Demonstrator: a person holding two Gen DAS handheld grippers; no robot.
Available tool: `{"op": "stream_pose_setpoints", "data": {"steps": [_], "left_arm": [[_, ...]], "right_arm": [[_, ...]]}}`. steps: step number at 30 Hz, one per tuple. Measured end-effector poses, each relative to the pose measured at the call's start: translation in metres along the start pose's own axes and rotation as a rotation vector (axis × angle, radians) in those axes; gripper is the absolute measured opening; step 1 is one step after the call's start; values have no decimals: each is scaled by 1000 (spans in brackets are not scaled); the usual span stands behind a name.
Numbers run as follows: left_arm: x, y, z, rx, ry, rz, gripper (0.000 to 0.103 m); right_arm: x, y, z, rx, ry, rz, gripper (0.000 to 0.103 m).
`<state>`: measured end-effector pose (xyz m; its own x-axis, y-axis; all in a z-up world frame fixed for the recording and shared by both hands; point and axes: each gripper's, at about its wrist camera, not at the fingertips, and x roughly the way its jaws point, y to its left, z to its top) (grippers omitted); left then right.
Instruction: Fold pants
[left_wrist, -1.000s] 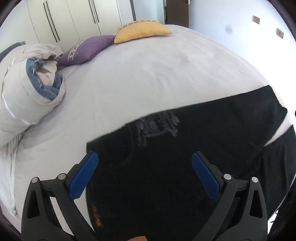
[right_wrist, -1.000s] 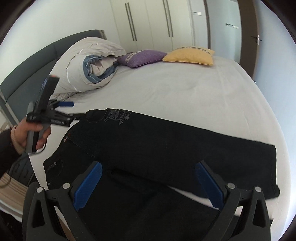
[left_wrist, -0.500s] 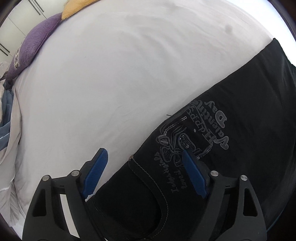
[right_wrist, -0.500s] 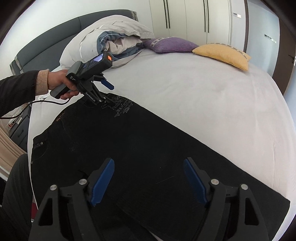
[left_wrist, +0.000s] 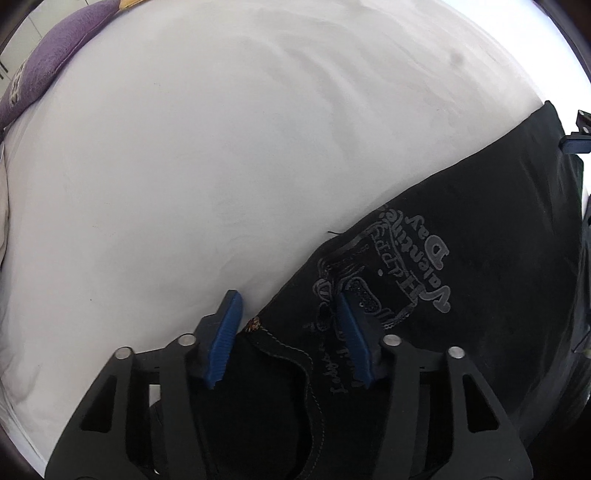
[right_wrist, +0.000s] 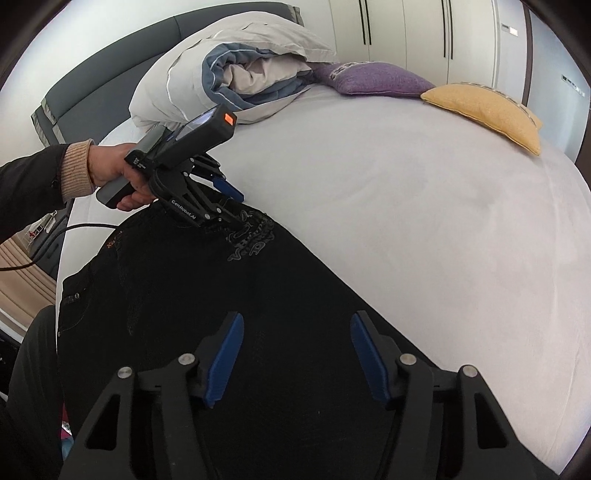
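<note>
The black pants (right_wrist: 229, 295) lie spread flat on the white bed (right_wrist: 424, 229), waistband toward the person, legs running off toward the lower right of the right wrist view. One pair only.

Change noted: a second ago both grippers were high above the cloth with jaws wide; both have since come down to it. The left gripper (left_wrist: 288, 332) now stands steeply over the far waist corner, beside the printed emblem (left_wrist: 399, 273). Its jaws have just been closing; the hem edge sits between them, one pad on the bed side, one on the cloth. Whether the pads yet pinch the fabric cannot be told. The right gripper (right_wrist: 297, 354) hovers over the far leg; its jaws have just been closing too, about half spread, with nothing caught between them.

Judgement: both far-edge grasps are being set, so the first lengthwise fold has not started.

Count: two grippers, one hand (right_wrist: 118, 173) visible, one rolled duvet (right_wrist: 229, 70), one purple cushion (right_wrist: 373, 79), one yellow cushion (right_wrist: 487, 110).
</note>
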<state>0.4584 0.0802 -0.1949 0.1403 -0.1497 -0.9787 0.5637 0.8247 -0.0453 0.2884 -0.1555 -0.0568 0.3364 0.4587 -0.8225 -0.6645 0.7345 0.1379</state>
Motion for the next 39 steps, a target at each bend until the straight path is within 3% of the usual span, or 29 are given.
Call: {"op": "stream_pose_setpoints", "data": {"steps": [3, 4, 8, 13, 17, 23, 30, 39], "left_arm": [[-3, -13, 1, -10, -12, -14, 11], [-6, -16, 1, -12, -22, -5, 9], [-28, -30, -14, -14, -127, 33, 8], [-63, -63, -45, 31, -251, 79, 8], [-94, -76, -84, 75, -306, 129, 7], [-110, -85, -104, 101, -333, 124, 7], [-117, -90, -116, 90, -336, 122, 7], [-125, -90, -122, 78, -353, 122, 7]], "right_arm": [[19, 3, 17, -28, 38, 22, 54], [26, 4, 22, -38, 56, 19, 52], [46, 10, 36, -106, 114, 5, 44], [54, 8, 47, -134, 139, 12, 44], [61, 5, 50, -148, 156, -3, 44], [72, 2, 47, -162, 215, 4, 43], [73, 14, 50, -188, 228, 10, 9], [61, 27, 53, -177, 186, -26, 5]]}}
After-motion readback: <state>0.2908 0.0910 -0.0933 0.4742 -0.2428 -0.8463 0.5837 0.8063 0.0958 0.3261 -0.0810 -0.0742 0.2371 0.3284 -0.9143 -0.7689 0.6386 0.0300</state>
